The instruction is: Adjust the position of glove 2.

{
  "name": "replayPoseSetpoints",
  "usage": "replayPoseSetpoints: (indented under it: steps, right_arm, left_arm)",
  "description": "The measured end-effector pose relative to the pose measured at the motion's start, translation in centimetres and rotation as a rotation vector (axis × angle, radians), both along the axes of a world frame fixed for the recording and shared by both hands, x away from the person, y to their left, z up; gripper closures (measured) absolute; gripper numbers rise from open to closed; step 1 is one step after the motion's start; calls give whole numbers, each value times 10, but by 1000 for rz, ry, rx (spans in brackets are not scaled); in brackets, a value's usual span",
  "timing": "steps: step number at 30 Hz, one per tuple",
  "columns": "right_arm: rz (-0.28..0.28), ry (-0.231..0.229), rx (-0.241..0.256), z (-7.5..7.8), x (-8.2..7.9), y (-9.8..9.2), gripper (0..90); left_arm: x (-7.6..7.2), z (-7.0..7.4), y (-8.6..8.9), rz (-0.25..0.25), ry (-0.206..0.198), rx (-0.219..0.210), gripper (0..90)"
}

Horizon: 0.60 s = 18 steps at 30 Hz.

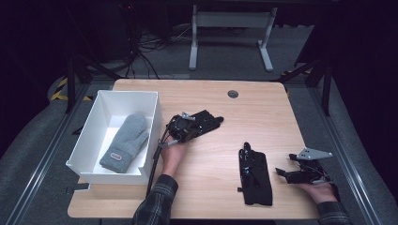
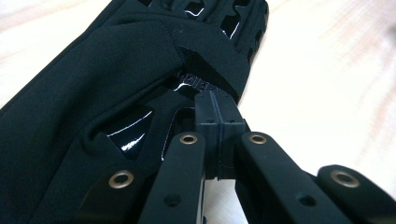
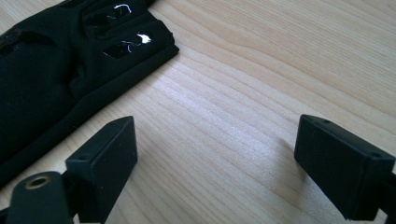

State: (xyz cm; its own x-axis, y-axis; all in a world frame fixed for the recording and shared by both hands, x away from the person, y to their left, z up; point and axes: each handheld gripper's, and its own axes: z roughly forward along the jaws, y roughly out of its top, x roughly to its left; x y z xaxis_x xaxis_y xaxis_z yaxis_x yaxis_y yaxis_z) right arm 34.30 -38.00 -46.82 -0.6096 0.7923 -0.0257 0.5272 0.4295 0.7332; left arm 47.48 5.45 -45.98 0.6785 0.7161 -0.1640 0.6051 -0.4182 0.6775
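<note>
Now pinches the held glove (image 1: pixel 206 119) in the left gripper (image 1: pixel 180 129), just right of the box (image 1: pixel 156 112) with the mitten (image 1: pixel 126 142) in it. Shows, in the left gripper view, fingers (image 2: pixel 208 114) pressed together on a fold of black fabric (image 2: pixel 116 70) near the cuff. Points that glove's long axis away from the hand, toward the far right of the desk (image 1: pixel 263 108). Cannot tell whether the glove rests on the wood or hangs just above it.

Leaves the loose glove (image 1: pixel 256 176) flat on the desk near the front edge, long axis running near to far, cuff toward the person. Keeps it just beside the right gripper (image 1: pixel 284 172), on that gripper's left, apart and not touching. Puts the left gripper well apart from it, so favours the right hand, in my judgement, for a pick.

Shows, in the right gripper view, fingers (image 3: pixel 107 149) spread wide over bare wood and holding nothing, with the loose glove (image 3: pixel 46 70) up and to the left. Calls, probably, for a short sideways shift toward the glove's long edge before closing there.
</note>
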Motion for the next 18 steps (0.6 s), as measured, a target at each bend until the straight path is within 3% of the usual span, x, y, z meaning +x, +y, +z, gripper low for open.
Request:
replayPoseSetpoints:
  steps: [8,14,18]
  right_arm:
    - [4,-1,0,0,0,0,135]
    - [3,0,-1,0,0,0,135]
    - [3,-1,-2,0,0,0,135]
  left_arm:
    - [-24,2,-6,-66,27,6,900]
    - [-51,3,-11,-139,39,15,900]
    - [-59,3,-12,-165,46,19,900]
